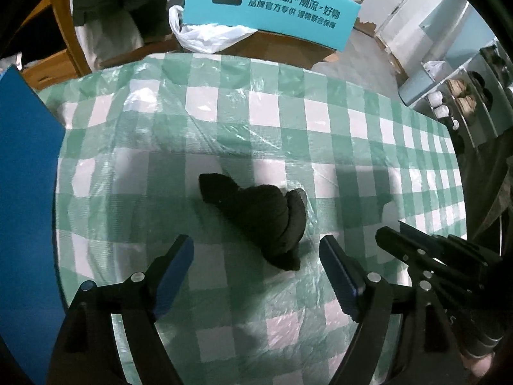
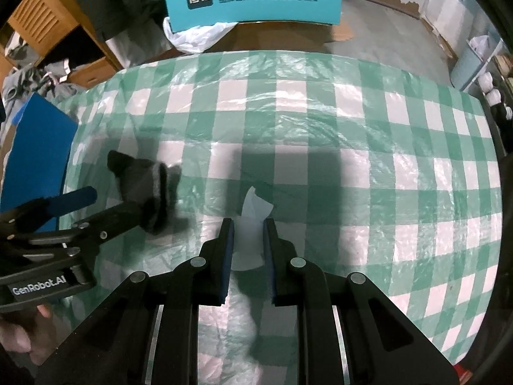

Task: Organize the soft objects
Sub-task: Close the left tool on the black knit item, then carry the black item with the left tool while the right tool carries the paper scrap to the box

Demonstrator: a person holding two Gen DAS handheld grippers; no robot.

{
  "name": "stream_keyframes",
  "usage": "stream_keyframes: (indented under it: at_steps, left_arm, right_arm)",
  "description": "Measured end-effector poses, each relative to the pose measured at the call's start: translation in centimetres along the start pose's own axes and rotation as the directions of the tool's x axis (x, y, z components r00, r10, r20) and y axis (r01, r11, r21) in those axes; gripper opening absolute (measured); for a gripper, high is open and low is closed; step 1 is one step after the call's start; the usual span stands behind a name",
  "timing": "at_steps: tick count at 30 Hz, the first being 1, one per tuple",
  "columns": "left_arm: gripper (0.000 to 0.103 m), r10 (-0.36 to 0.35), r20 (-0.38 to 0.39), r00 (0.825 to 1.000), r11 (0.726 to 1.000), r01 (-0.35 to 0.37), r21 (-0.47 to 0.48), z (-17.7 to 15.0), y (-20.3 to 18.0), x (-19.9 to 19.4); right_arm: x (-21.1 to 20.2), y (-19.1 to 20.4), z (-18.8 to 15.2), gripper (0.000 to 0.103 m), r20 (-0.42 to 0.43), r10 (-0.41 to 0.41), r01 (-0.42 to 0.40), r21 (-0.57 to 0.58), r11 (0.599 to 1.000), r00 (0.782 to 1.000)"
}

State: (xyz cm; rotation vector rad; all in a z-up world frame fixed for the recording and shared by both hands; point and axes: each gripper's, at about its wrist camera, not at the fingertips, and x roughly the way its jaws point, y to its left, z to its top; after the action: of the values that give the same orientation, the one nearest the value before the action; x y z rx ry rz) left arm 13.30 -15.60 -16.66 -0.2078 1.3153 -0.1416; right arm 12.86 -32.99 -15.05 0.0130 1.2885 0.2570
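A black rolled sock [image 1: 259, 218] lies on the green-and-white checked tablecloth [image 1: 288, 122]. My left gripper [image 1: 256, 256] is open, its jaws either side of the sock's near end, just short of it. The sock [image 2: 144, 183] and the left gripper [image 2: 105, 205] also show at the left of the right wrist view. My right gripper [image 2: 248, 224] is shut on a white tissue-like piece [image 2: 251, 221], held above the cloth [image 2: 352, 134]. In the left wrist view the right gripper [image 1: 394, 237] shows at the right edge.
A blue flat box [image 1: 25, 192] stands at the table's left edge. Beyond the far edge are a teal printed box [image 1: 269, 3] on cardboard, a white plastic bag [image 1: 208, 35] and wooden furniture [image 2: 48, 25]. Shelving with small items [image 1: 461, 102] is at the right.
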Motion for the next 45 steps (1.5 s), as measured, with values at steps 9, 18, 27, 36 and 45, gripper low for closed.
stream_keyframes:
  at_steps: [9,18,27,36,45]
  left_arm:
    - [0.082,0.004,-0.013,1.0,0.999,-0.005,-0.049,1.1,-0.6,1.2]
    - [0.083,0.038,-0.023,0.999,0.998,-0.039,-0.05,1.8,-1.1,2.4]
    - [0.053,0.1,0.0,0.995,0.995,-0.1,0.014,1.6,-1.6,2.3]
    - [0.049,0.088,0.036,0.996,0.995,-0.089,0.041,1.2,-1.1,0.9]
    - [0.049,0.085,0.096,0.992,0.991,-0.094,0.098,0.8,-1.5,-1.9]
  right_arm:
    - [0.0,-1.9,-0.2,0.016,-0.002,0.007,-0.007,0.03,1.0,1.0]
    - [0.1,-2.7,-0.6,0.016,-0.002,0.007,-0.007,0.041,0.999,1.0]
    - [0.2,-2.5,-0.7,0.016,-0.008,0.01,-0.01,0.034,0.999,1.0]
    - [-0.6,-1.8,-0.3,0.016,0.009,0.007,-0.007,0.015,1.0,1.0]
    - [-2.3,-0.3,0.4,0.016,0.045,-0.004,0.004,-0.015,1.0,0.999]
